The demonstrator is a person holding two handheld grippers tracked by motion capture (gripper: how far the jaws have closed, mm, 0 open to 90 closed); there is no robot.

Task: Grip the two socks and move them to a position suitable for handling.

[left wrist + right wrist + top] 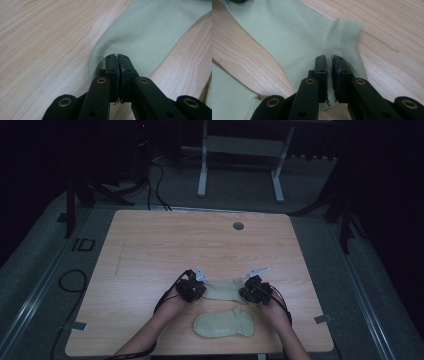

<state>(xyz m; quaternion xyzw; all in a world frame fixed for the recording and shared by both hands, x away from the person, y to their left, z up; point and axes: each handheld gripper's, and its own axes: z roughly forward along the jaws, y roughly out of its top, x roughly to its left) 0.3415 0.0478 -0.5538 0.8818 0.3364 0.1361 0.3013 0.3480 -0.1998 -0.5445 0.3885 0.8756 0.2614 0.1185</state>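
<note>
A pale green sock (223, 289) lies flat on the wooden table (165, 245), stretched between my two grippers. At the sock's left end my left gripper (203, 288) is shut on it; in the left gripper view the black pads (117, 60) pinch the edge of the sock (150, 32). My right gripper (244, 292) is shut on the other end, and in the right gripper view its jaws (329, 61) bite the sock (294, 32) just beside the ribbed cuff (350, 42). A second matching sock (225, 324) lies flat nearer the person.
A round cable hole (238, 226) sits near the table's far edge. Beyond the table stand white frame legs (202, 175), and cables (157, 185) lie on the grey floor. The second sock's edge (227, 95) lies close beside the right gripper.
</note>
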